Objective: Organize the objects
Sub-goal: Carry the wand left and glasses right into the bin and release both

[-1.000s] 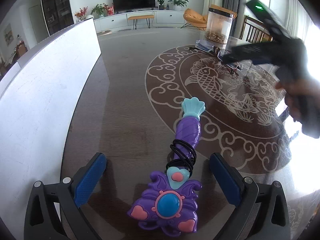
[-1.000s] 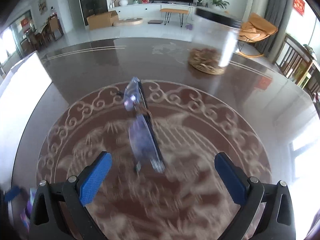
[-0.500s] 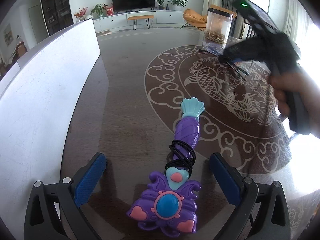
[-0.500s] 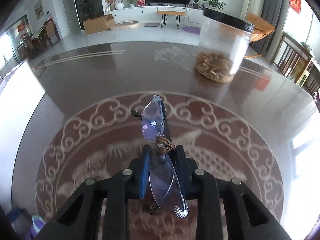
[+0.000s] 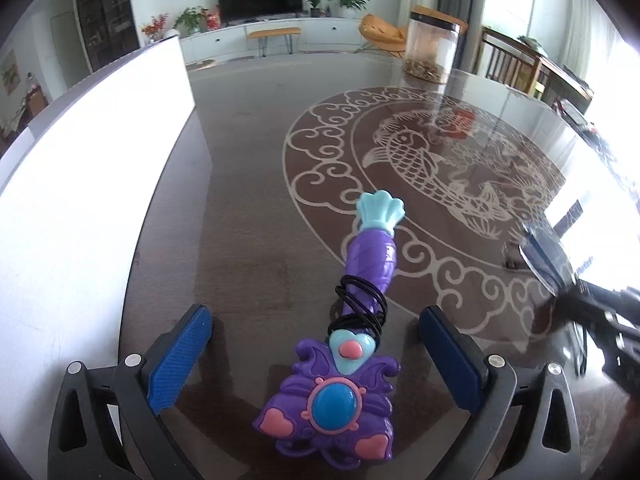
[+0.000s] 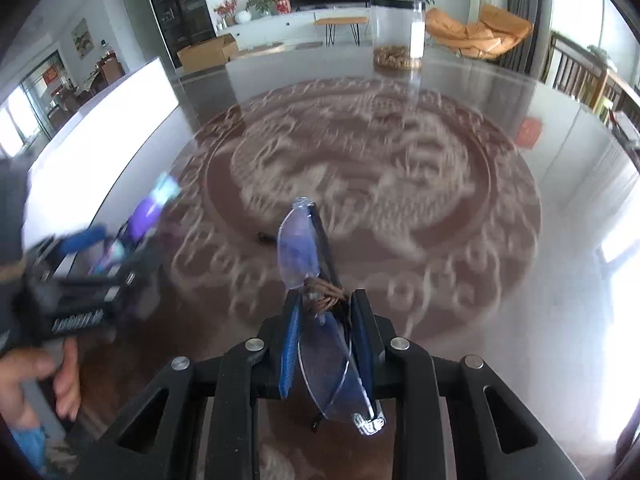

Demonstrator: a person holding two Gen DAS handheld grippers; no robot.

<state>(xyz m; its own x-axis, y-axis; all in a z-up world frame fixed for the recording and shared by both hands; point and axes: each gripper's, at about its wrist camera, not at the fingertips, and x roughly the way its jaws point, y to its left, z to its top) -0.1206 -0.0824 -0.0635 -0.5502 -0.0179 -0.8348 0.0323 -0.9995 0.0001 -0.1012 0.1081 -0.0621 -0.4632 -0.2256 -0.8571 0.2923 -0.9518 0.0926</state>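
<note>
- The surface (image 5: 248,184), dark and glossy with a pale fish-and-cloud medallion, fills both views. In the right wrist view its pattern is smeared by motion, whereas half a second ago it was sharp, so I judge the right hand to be on the move.
- A white box wall (image 5: 92,168) stands along the left edge of the surface. It may be where things are meant to go, though nothing in view confirms this.
- The clear jar (image 5: 432,50) with brown contents stands at the far side, well apart from both tools and in the same place as before.
- The toy wand (image 5: 352,328), purple with a teal shell tip and a black hair tie (image 5: 360,304) wound around its handle, lies flat between the left gripper's (image 5: 316,352) wide-spread jaws. They touch nothing, and this matches the earlier views.
- The right gripper (image 6: 326,336) has its jaws drawn in narrow on the glasses (image 6: 312,268). A second ago those jaws were wide and the glasses lay on the surface. Now the glasses appear lifted and carried towards the left side, and the left wrist view shows them arriving at its right edge.
- So one object is picked and in transit, while the wand remains ungrasped.
</note>
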